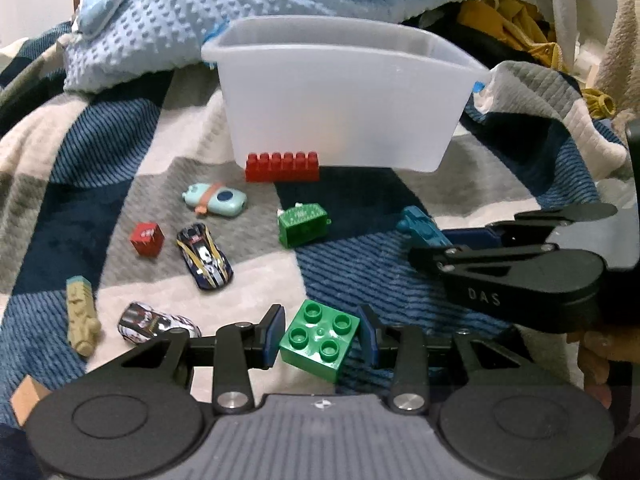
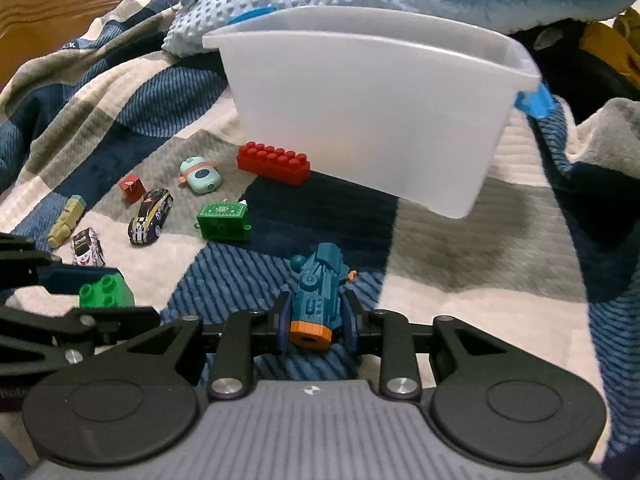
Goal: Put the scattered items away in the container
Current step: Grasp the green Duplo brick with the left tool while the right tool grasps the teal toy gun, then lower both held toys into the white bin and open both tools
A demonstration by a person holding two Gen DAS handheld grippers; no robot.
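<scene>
- I had the left claw clamped on the green brick, gripped by its side faces so the four studs stayed up.
- My right claw was clamped on the teal toy, orange end nearest.
- The container, translucent white, sat ahead on the bed's blanket, other toys beside it.

Bin: frosted, smooth plastic. Green brick: glossy plastic. Blanket: ribbed, soft cloth. Claw arms: matt black, w/ bright metal pins.
</scene>
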